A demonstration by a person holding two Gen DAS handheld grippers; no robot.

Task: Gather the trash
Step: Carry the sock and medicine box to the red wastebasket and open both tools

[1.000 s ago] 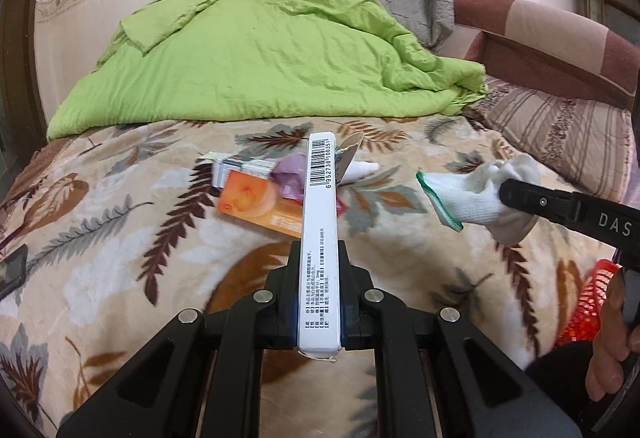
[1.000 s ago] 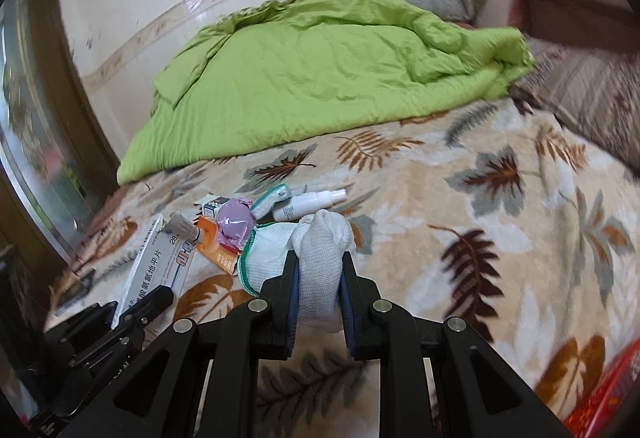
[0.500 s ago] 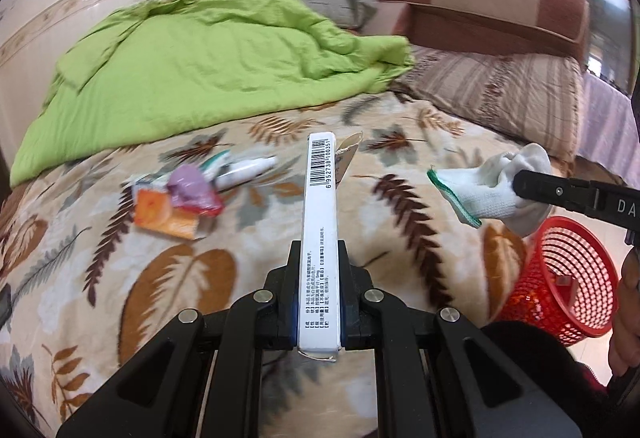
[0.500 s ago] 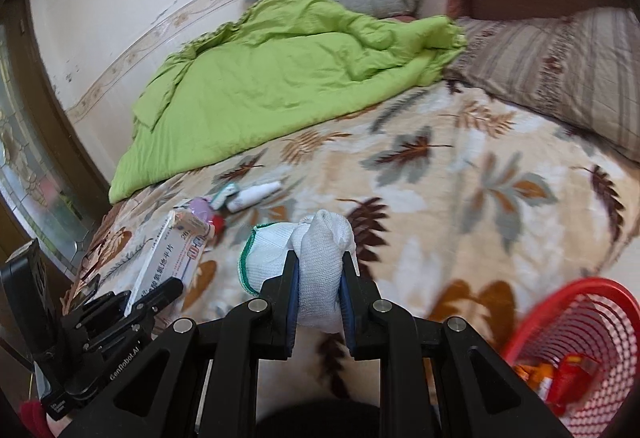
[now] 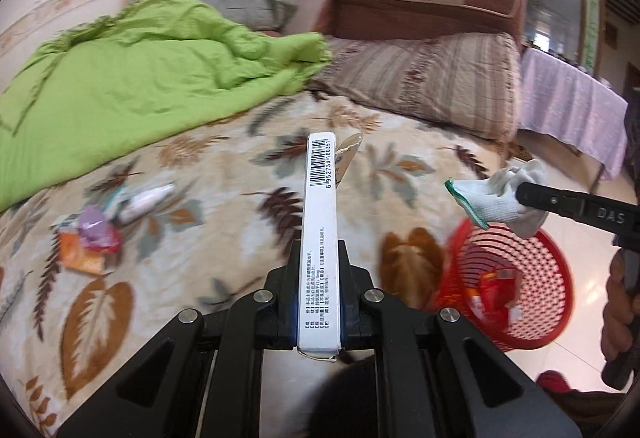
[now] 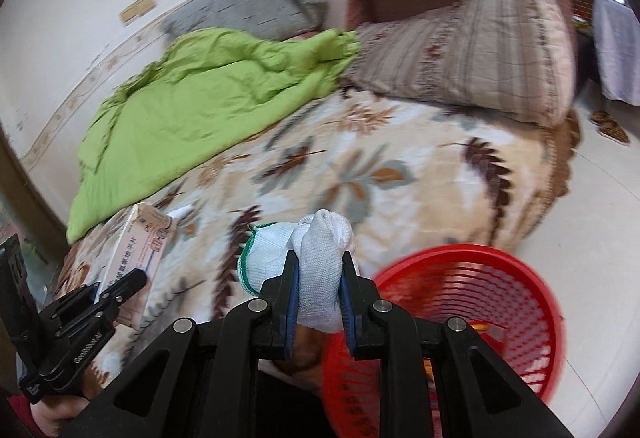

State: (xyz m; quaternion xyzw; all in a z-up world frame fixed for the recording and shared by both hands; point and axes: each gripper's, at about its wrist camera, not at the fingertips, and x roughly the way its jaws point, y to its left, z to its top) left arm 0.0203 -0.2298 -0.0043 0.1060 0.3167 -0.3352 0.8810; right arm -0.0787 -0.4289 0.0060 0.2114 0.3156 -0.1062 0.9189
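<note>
Beside the bed: a red basket (image 5: 516, 278) sits on the pale floor right at the corner of the mattress, and everything else here is placed relative to it.
Left gripper (image 5: 319, 278): jaws pinched tight on a long white box (image 5: 320, 222), edge-on, barcode at the far end, torn flap sticking out. It's over the bed edge, just left of the basket.
Right gripper (image 6: 319, 290): jaws clamped on a bunched white glove (image 6: 316, 270) with a green cuff; in the left wrist view the glove (image 5: 500, 198) hangs above the basket's far rim.
Basket contents: some red and orange packaging in the bottom, too blurry to read.
Still on the bed: an orange packet (image 5: 78, 258), a purple wrapper (image 5: 94, 230) on top of it and a small white bottle (image 5: 148, 198) just beyond, all well left of the basket on the leaf-print blanket (image 5: 224, 238).
Further back: green quilt (image 5: 132, 78), grey pillow, striped pillow.
Hand: fingers (image 5: 618, 314) on the right gripper's handle, right of the basket.
</note>
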